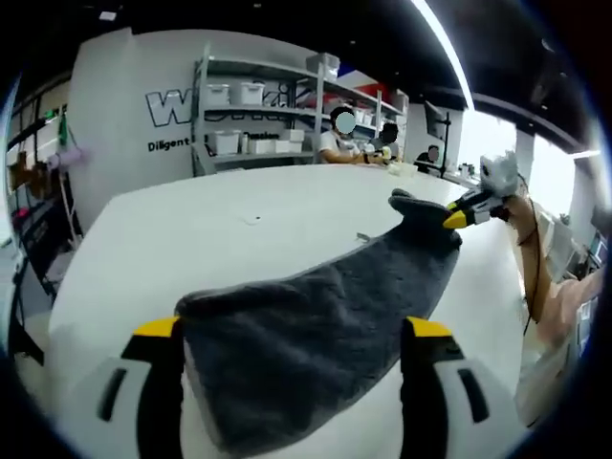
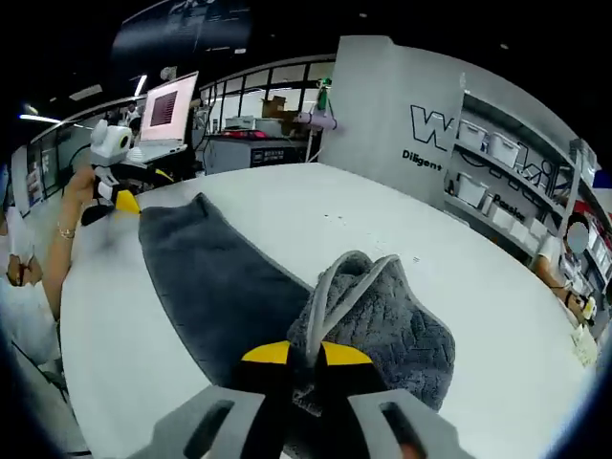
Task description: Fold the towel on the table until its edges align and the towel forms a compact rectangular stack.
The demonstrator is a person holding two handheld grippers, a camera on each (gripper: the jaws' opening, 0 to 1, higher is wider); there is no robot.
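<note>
Towel (image 1: 316, 335), grey, on white surface (image 1: 191, 239): right gripper (image 2: 304, 356) clamped one end, left gripper (image 1: 292, 330) stood wide. Advice: lift corners evenly.

Your left gripper (image 1: 292, 368): black jaws, yellow tip pads, light grey housings with dark slots. Right gripper (image 2: 304, 363): same build (yellow pads, grey shells). Your wrist (image 2: 65, 232): thin bracelet.
</note>
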